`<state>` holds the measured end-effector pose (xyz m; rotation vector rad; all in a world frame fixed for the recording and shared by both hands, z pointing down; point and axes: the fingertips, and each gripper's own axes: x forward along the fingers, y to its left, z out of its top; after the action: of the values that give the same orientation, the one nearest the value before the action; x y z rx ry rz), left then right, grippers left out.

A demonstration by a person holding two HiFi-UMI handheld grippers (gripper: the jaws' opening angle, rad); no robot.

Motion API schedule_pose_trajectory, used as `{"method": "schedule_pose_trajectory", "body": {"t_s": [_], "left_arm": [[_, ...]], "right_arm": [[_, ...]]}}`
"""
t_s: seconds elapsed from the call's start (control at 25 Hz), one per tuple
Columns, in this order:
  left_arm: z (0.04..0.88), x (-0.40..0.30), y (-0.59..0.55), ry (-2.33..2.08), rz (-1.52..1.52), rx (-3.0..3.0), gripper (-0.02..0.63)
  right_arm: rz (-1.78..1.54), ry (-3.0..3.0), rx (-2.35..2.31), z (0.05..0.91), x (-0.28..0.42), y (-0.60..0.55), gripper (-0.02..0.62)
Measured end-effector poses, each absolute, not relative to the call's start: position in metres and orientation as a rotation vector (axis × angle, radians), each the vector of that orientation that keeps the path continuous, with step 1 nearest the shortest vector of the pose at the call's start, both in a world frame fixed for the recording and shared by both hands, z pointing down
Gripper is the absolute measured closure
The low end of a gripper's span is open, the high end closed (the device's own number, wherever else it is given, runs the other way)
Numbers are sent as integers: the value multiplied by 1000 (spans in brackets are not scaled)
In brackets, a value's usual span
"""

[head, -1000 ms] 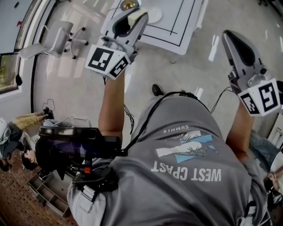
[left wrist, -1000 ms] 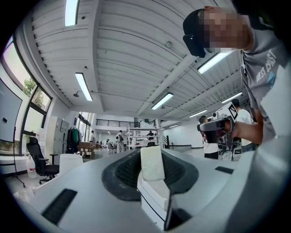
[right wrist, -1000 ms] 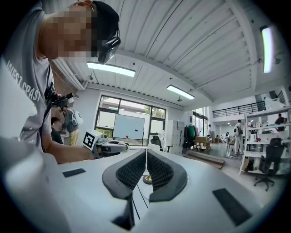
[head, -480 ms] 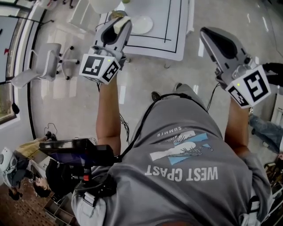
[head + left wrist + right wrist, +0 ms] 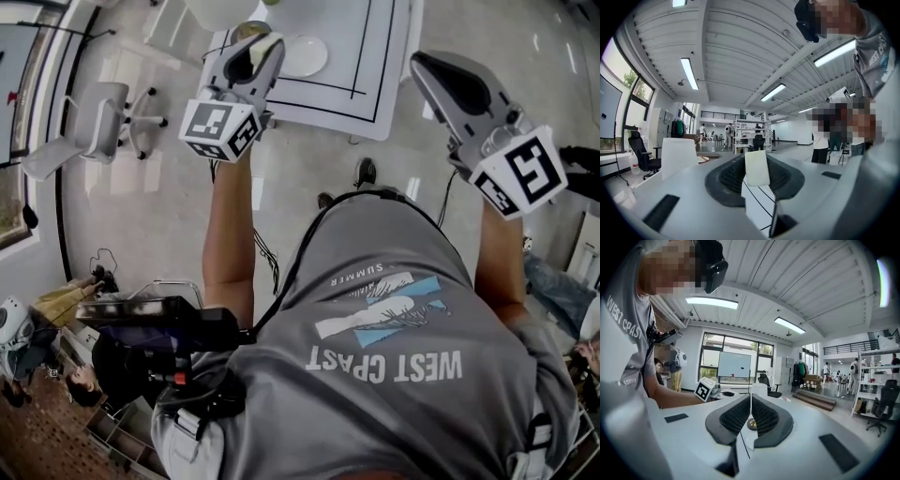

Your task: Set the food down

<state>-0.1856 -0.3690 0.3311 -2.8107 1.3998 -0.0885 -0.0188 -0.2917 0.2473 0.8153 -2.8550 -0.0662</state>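
A pale cream block of food point(image 5: 757, 168) sits upright between the jaws of my left gripper point(image 5: 756, 171), which is shut on it. In the head view the same block of food point(image 5: 269, 43) shows at the tip of the left gripper point(image 5: 259, 44), held over the near left edge of a white table point(image 5: 375, 84) marked with black lines. A white plate point(image 5: 305, 54) lies on the table just right of that tip. My right gripper point(image 5: 424, 62) is raised beside the table's right edge, and its jaws point(image 5: 750, 411) are closed together with nothing in them.
A brass round object point(image 5: 246, 30) and a white rounded object point(image 5: 220, 9) lie on the table beyond the left gripper. An office chair point(image 5: 103, 122) stands on the floor at the left. A black device point(image 5: 159, 323) hangs at the person's waist. Shelving point(image 5: 750, 136) and people stand far off.
The table has come nearer in the head view, and both grippers now reach its near edge. The left gripper has kept the food block throughout. The right gripper has shifted left.
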Motion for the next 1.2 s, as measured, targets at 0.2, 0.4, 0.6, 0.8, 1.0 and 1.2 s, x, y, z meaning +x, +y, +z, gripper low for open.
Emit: {"method": "schedule_pose_trajectory", "body": {"t_s": [0.2,0.4,0.6,0.8,1.0,1.2], "left_arm": [[345,-179,-396,1467,-158,-2809,500],[373,-171,-421,1537,-268,-2802,500],[414,-166,-444,1615,-406,-2793,500],[443,-162,-462,1645,-512,-2802,500],[472,-159,-473,1637,-611,-2834,500],[500,-161,-486,1616,-720,-2853,500]], "right_arm": [[-51,-2871,758,246,-7,-317,586],[-41,-2898,698,250,5,-340,586],[5,-2925,629,266,19,-357,586],[43,-2918,607,284,32,-368,586],[78,-2899,630,292,38,-379,586],[108,-2881,647,298,35,-386,586]]}}
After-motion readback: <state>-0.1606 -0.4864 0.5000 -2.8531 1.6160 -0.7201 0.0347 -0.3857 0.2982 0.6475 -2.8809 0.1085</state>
